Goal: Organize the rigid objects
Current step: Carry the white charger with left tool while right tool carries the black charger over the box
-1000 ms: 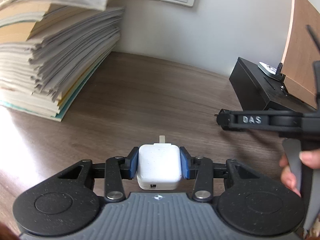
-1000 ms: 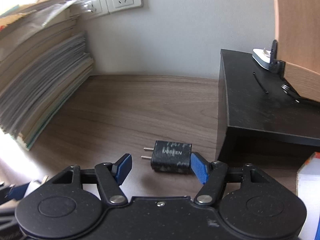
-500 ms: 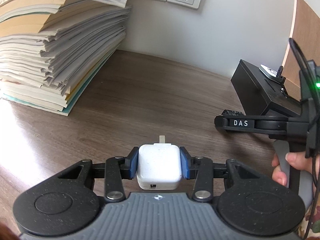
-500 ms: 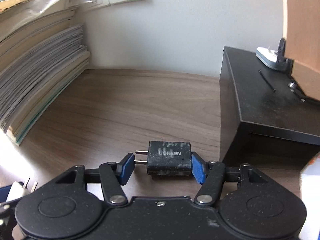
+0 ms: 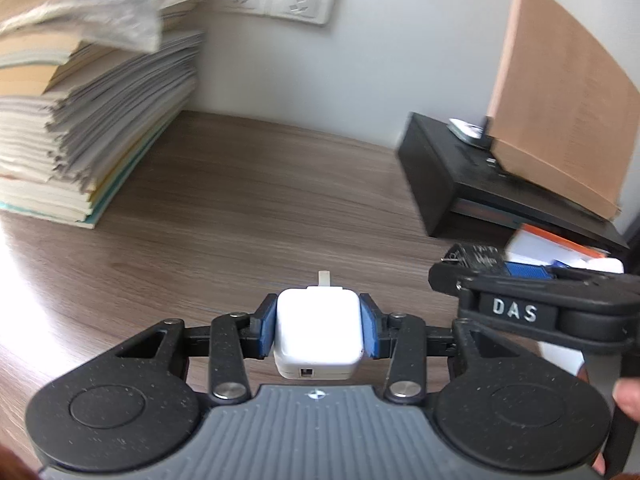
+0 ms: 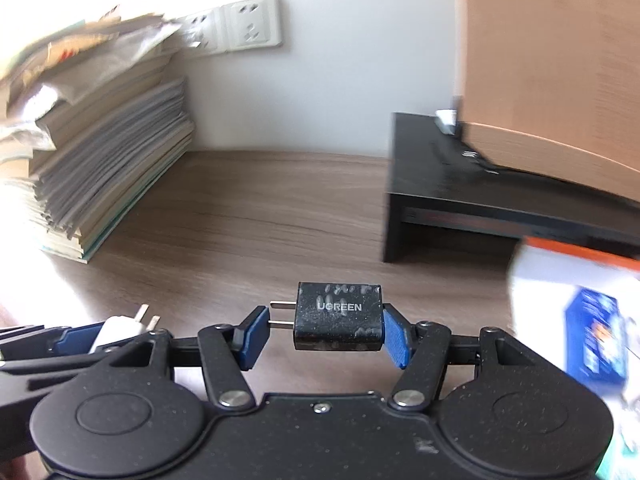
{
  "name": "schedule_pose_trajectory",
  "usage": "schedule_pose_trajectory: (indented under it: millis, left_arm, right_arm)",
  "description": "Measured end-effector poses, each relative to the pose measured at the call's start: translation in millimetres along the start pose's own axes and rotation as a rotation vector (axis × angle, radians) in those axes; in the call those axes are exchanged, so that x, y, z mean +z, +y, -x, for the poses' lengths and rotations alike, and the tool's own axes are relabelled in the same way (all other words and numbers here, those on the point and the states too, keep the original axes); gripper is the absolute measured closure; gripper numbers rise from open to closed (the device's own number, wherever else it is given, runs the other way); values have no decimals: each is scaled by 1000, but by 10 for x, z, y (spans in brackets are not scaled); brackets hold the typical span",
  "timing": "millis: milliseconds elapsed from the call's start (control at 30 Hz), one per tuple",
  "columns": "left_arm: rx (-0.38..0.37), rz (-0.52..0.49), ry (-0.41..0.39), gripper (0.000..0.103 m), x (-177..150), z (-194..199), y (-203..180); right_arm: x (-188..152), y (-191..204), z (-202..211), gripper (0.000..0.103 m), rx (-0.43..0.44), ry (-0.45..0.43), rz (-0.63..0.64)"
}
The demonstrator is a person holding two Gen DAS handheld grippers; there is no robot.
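Both pickups look done and the placing is still ahead. The left gripper (image 5: 319, 330) is closed on a white, glossy, rounded-cornered plastic charger cube (image 5: 319, 330), its blue pads pressed against the two sides, a pale prong pointing forward and a small port facing the camera. The right gripper (image 6: 322, 330) holds a black, matt, boxy plastic charger with "UGREEN" printed on top (image 6: 338, 316): one pad sits flat on its back face, the other meets the tips of its two metal prongs, so in my judgement this hold is the less secure one. Whitish smears mark its top.

Both chargers seem lifted clear of the brown wood-grain surface (image 5: 248, 200), near its front edge. Where they are to go is not shown, so everything after the pickup remains.

At the left edge stands a tall, ragged stack of papers and booklets (image 5: 80, 128) with a crinkled plastic sleeve on top. Toward the right edge is a black, hard-edged low stand (image 6: 472, 196) carrying a tan board (image 6: 552, 72). Beside it lies a white carton with orange trim and blue print (image 6: 576, 312), blurred.
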State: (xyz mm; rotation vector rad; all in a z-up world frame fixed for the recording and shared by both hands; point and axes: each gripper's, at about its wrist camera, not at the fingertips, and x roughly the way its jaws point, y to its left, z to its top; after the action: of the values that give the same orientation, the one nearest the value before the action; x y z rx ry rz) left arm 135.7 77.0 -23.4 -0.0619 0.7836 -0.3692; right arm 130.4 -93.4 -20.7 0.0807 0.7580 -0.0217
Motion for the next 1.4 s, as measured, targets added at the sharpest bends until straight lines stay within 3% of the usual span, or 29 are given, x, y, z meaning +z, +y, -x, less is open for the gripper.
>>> schedule_pose_trajectory:
  millis: [367, 733, 1033, 1400]
  left_arm:
    - [-101, -73, -12, 61, -197, 308, -852]
    - [-170, -138, -1, 61, -535, 502, -1953]
    - [-174, -177, 19, 61, -736, 470, -2602]
    - [-128, -176, 16, 61, -842, 558, -2862]
  right_arm:
    - [-394, -720, 941, 31, -93, -53, -95]
    - [-862, -1713, 1802, 31, -196, -91, -149]
    - [-1111, -2219, 2135, 31, -215, -107, -177]
    - [-1179, -2402, 2252, 31, -182, -127, -167]
